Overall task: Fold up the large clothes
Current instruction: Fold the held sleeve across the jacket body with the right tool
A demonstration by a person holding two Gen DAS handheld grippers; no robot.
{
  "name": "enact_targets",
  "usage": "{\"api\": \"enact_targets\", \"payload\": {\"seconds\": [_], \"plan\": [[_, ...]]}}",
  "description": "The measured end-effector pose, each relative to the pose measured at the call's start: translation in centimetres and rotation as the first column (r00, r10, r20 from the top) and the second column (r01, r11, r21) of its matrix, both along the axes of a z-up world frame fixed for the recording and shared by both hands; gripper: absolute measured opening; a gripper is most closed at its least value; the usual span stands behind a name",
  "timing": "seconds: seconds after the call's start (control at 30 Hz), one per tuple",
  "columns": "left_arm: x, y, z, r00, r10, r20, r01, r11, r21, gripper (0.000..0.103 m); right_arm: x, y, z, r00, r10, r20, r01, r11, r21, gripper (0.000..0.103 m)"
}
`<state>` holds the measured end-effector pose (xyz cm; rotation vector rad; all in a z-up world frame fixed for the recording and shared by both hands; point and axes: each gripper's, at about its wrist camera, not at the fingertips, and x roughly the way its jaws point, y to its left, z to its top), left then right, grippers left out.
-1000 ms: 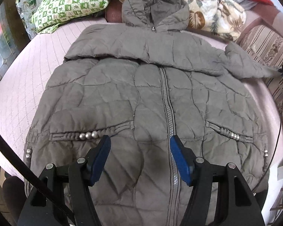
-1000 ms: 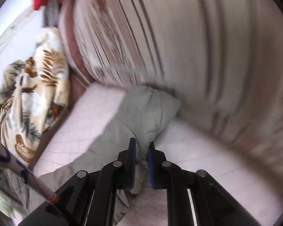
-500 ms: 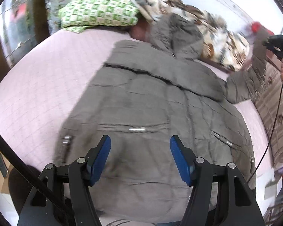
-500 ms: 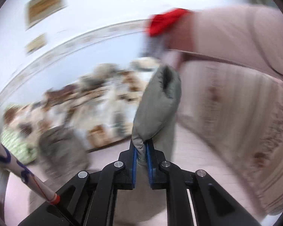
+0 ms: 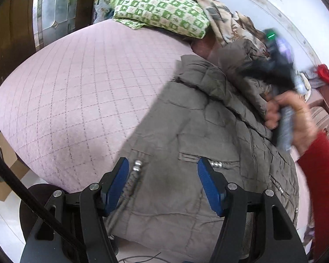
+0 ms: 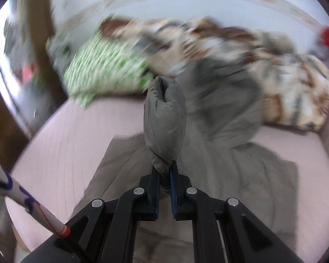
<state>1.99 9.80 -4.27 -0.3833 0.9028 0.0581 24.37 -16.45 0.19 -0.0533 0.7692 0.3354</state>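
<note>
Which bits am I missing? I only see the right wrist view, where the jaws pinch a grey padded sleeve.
Observer: The left gripper hangs open over the jacket's lower front, holding nothing.
Operator: Any decoration on it?
Observer: Silver beads trim a pocket just beyond the left jaws.
Operator: Who holds my tool?
Observer: A hand with a red sleeve grips its handle.

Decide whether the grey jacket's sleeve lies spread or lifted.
Lifted: the right tongs pinch the sleeve above the jacket.
</note>
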Motion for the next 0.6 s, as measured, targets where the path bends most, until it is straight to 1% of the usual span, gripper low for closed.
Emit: {"api": "enact_targets", "payload": {"seconds": [0.07, 0.13, 0.23, 0.3, 0.33, 0.37, 0.4, 0.43, 0.47, 0.53, 0.6], "plan": [[0.0, 0.7, -0.2, 1.000, 0.009, 0.002, -0.009, 1.000, -0.005, 0.064, 0.7, 3.1, -3.0, 0.999, 0.033, -0.030, -0.035, 0.997, -0.068, 0.008], [0.1, 1.1, -0.4, 1.000, 0.017, 0.003, -0.017, 1.000, -0.011, 0.064, 1.1, 5.0, -5.9, 0.997, 0.040, -0.065, -0.047, 0.992, -0.118, 0.008], [0.4, 1.8, -0.8, 1.000, 0.027, -0.003, -0.027, 0.999, -0.019, 0.064, 1.5, 6.8, -8.9, 0.994, 0.042, -0.105, -0.059, 0.984, -0.166, 0.009], [0.6, 2.0, -1.1, 0.999, 0.034, -0.011, -0.034, 0.999, -0.024, 0.064, 1.2, 7.5, -9.8, 0.993, 0.058, -0.102, -0.079, 0.973, -0.215, 0.013], [0.7, 2.1, -1.1, 0.999, 0.036, -0.014, -0.037, 0.999, -0.025, 0.064, 0.9, 7.7, -9.9, 0.993, 0.072, -0.096, -0.093, 0.968, -0.233, 0.018], [0.8, 2.2, -1.2, 0.999, 0.040, -0.017, -0.040, 0.999, -0.027, 0.064, 0.5, 7.8, -9.7, 0.991, 0.096, -0.090, -0.116, 0.963, -0.245, 0.030], [0.8, 2.4, -1.2, 0.999, 0.043, -0.019, -0.043, 0.999, -0.024, 0.064, 0.3, 8.0, -9.6, 0.988, 0.122, -0.095, -0.141, 0.961, -0.238, 0.036], [0.9, 2.4, -1.2, 0.999, 0.044, -0.019, -0.045, 0.999, -0.020, 0.064, -0.1, 8.0, -9.1, 0.981, 0.159, -0.111, -0.179, 0.963, -0.202, 0.044], [0.9, 2.5, -1.1, 0.999, 0.048, -0.019, -0.048, 0.999, -0.012, 0.064, -0.6, 7.6, -8.4, 0.975, 0.190, -0.118, -0.207, 0.965, -0.159, 0.044], [1.0, 2.4, -1.1, 0.999, 0.050, -0.018, -0.050, 0.999, 0.004, 0.064, -0.9, 6.9, -7.0, 0.971, 0.214, -0.110, -0.224, 0.971, -0.085, 0.044], [1.4, 2.2, -1.1, 0.999, 0.047, -0.021, -0.046, 0.999, 0.023, 0.064, -1.0, 5.5, -5.4, 0.979, 0.192, -0.076, -0.194, 0.981, -0.021, 0.044]]}}
